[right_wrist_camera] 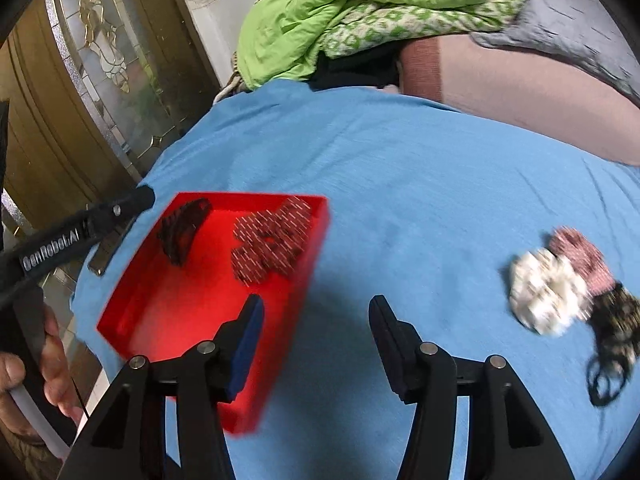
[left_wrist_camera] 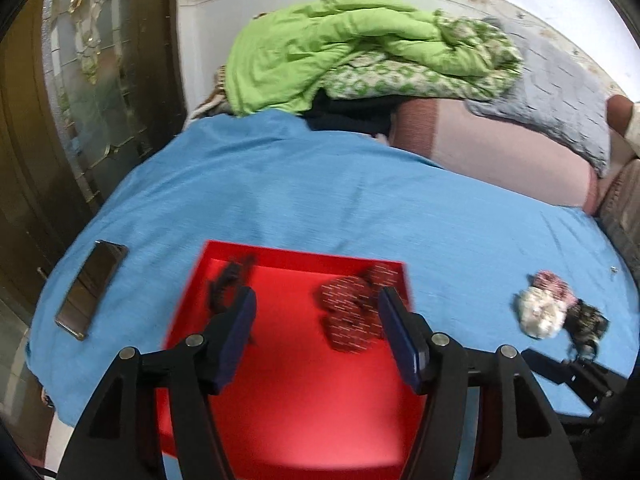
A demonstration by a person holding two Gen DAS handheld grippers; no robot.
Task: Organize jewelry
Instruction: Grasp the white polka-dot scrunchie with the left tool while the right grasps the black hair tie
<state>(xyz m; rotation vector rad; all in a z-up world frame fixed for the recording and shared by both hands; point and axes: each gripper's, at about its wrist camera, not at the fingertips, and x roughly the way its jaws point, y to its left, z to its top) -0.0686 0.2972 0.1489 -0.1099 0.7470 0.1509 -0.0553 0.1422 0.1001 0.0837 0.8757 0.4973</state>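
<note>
Red tray (left_wrist_camera: 288,360) on blue bed sheet (left_wrist_camera: 320,200) holds dark red scrunchies (left_wrist_camera: 352,312); more scrunchies (right_wrist_camera: 560,288) lie well apart. Left gripper (left_wrist_camera: 316,320) and right gripper (right_wrist_camera: 316,328) both spread, empty

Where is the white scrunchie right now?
The white scrunchie lies on the blue sheet, right of the red tray in both views, touching a pink scrunchie and a dark one.

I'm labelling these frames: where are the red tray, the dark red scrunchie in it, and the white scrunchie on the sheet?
red tray (right_wrist_camera: 132,312): right wrist view, bare floor near its left wall.
dark red scrunchie (right_wrist_camera: 272,240): right wrist view, middle of the fabric.
white scrunchie (right_wrist_camera: 544,292): right wrist view, middle of the white fabric.
</note>
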